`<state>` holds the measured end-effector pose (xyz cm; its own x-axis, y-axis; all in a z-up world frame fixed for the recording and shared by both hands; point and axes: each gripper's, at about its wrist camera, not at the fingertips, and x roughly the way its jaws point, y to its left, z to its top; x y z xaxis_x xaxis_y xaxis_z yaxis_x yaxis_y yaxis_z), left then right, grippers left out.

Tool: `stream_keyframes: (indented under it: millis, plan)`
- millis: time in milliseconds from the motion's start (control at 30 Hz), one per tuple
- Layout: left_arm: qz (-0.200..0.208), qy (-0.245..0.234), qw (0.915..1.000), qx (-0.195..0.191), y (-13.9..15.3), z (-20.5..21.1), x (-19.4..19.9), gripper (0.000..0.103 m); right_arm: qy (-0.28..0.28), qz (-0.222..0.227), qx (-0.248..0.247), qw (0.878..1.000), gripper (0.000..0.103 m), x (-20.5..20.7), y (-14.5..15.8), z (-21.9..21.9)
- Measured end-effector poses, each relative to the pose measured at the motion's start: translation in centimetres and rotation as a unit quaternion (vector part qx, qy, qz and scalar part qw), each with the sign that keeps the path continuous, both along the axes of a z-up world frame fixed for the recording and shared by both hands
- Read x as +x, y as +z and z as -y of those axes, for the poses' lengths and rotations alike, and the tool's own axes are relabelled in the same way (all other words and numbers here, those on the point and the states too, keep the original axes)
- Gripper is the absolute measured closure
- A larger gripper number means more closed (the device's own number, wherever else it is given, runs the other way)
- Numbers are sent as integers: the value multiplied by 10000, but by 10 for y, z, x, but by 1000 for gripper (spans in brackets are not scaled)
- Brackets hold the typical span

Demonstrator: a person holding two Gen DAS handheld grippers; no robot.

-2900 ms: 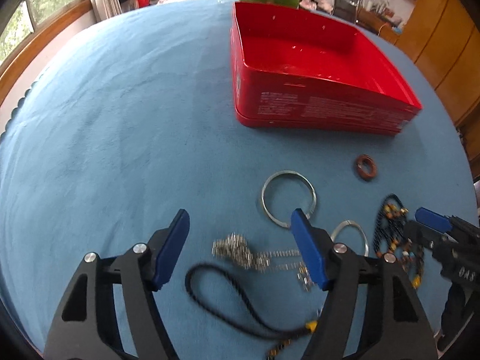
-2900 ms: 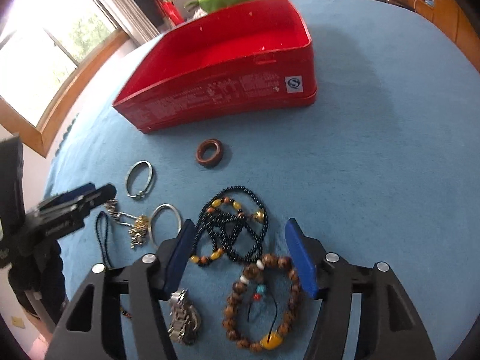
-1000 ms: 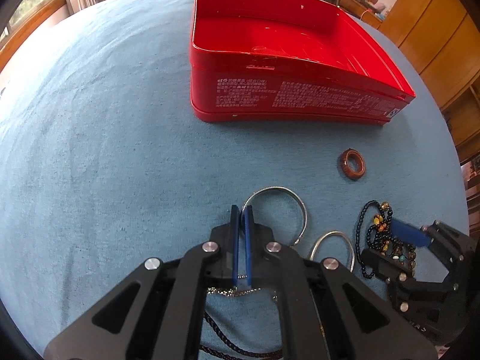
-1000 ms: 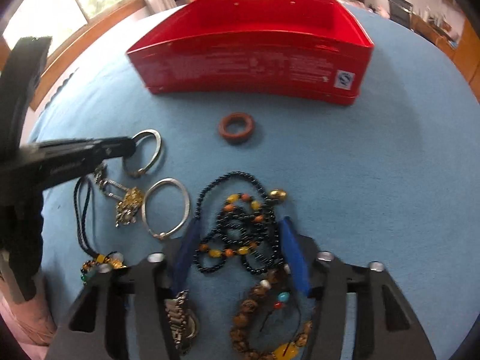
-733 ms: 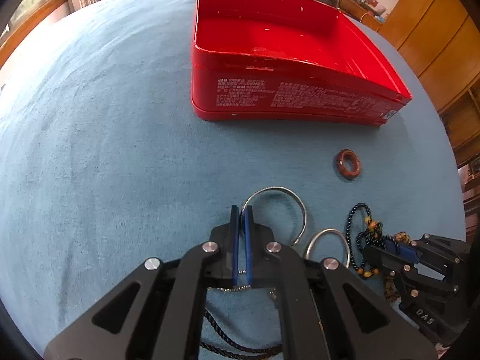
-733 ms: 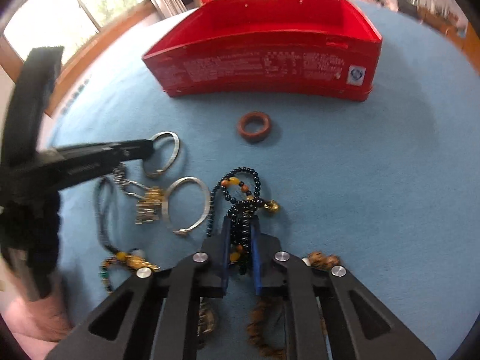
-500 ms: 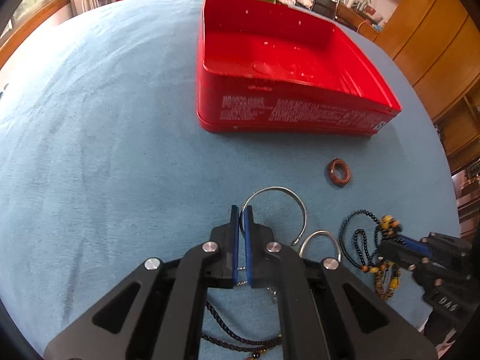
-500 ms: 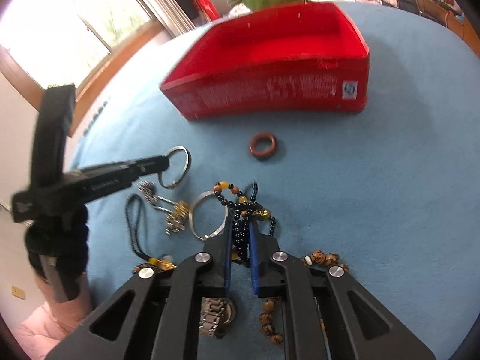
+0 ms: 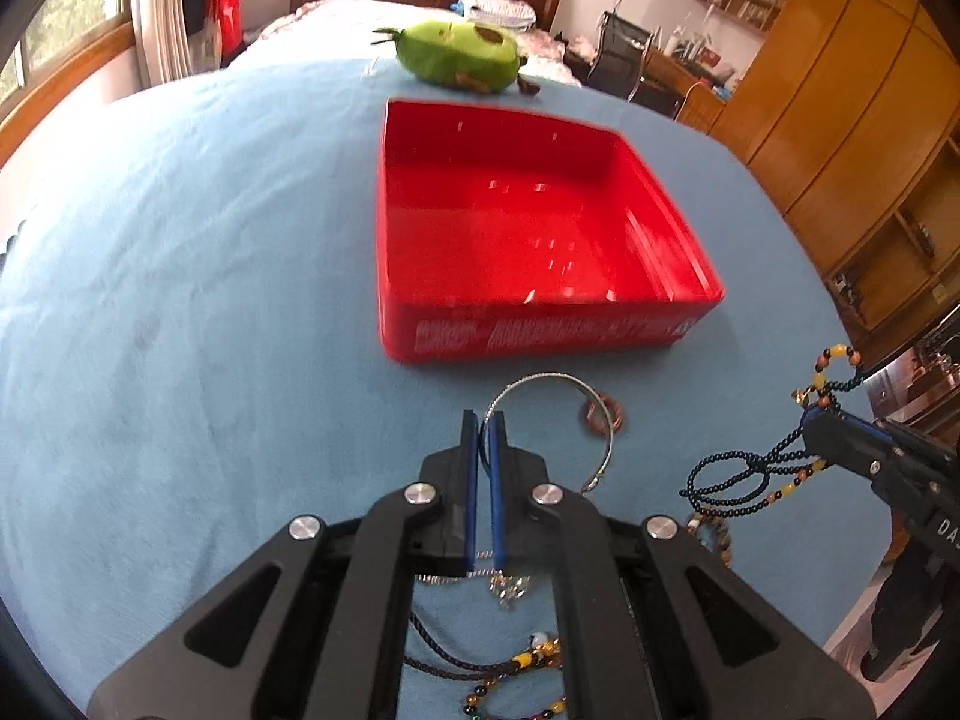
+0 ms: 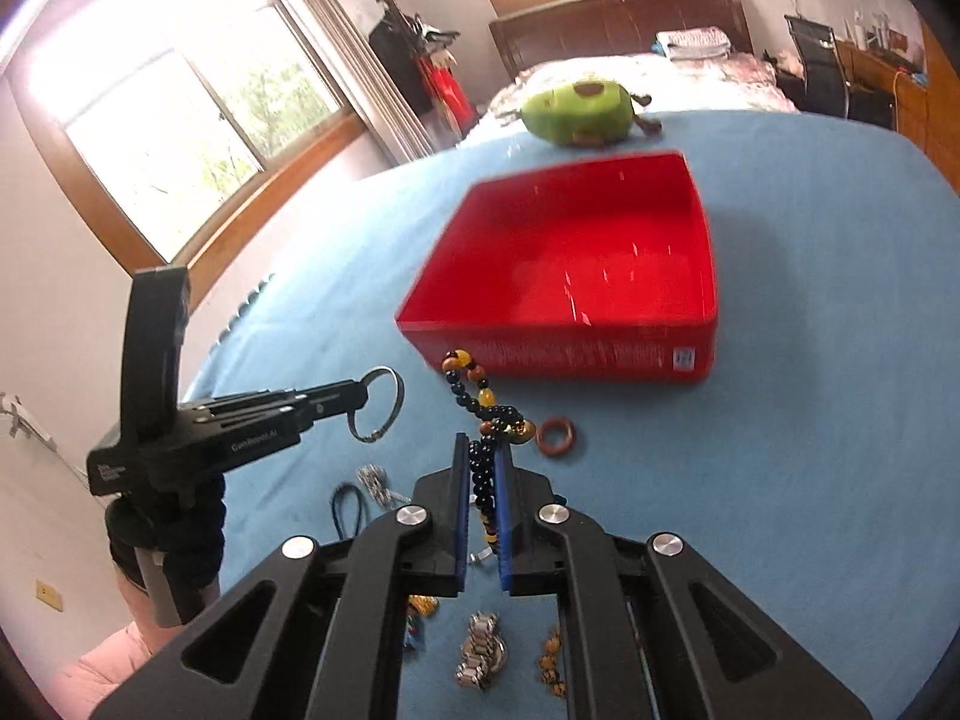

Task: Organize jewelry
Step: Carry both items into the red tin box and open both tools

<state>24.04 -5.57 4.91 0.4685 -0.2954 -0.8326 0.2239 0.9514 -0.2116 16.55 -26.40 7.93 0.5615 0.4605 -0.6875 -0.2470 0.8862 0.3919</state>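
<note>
My left gripper (image 9: 483,420) is shut on the rim of a thin silver bangle (image 9: 543,377), held in the air in front of the red box (image 9: 540,336). In the right wrist view this gripper (image 10: 359,397) comes in from the left with the bangle (image 10: 399,399) sticking out of its tip. My right gripper (image 10: 482,445) is shut on a black bead necklace (image 10: 480,402) with orange and yellow beads, whose loops stick up past the tips. In the left wrist view the necklace (image 9: 738,480) dangles from the right gripper (image 9: 811,417). The red box (image 10: 570,354) is open and empty.
A brown ring (image 9: 603,417) lies on the blue cloth (image 9: 180,300) just in front of the box. Below my grippers lie a silver chain (image 9: 510,585), a black cord with beads (image 9: 480,660), a wooden bead bracelet (image 9: 711,534) and a watch (image 10: 483,657). A green plush (image 9: 462,57) sits beyond the box.
The right gripper closed on the black necklace and lifted it off the cloth. The left gripper rose with the silver bangle. Both now look down into the box from higher up.
</note>
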Motion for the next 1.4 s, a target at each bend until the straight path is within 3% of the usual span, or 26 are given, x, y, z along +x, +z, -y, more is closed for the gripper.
stream_keyframes:
  millis: [233, 367, 633, 967, 1033, 1167, 1400]
  plan:
    - [198, 44, 9997, 122, 31, 18, 34, 101, -144, 291, -51, 9995, 96, 41, 45, 5]
    - [216, 96, 9996, 125, 30, 29, 63, 101, -313, 317, -78, 9990, 96, 83, 51, 9]
    - [46, 232, 9997, -21, -6, 40, 116, 101, -726, 287, -254, 9966, 96, 150, 5, 16]
    - [-447, 363, 9980, 255, -57, 41, 151, 101, -696, -349, -252, 9966, 96, 185, -69, 14]
    - [-414, 386, 9977, 374, -58, 43, 152, 98, -729, -477, -317, 9957, 95, 187, -75, 13]
    - [-472, 357, 9980, 227, -53, 41, 146, 96, -751, -457, -365, 9955, 78, 180, -75, 15]
    - [-173, 316, 9992, 164, -28, 38, 128, 96, -835, -274, -209, 9959, 78, 156, -55, 25]
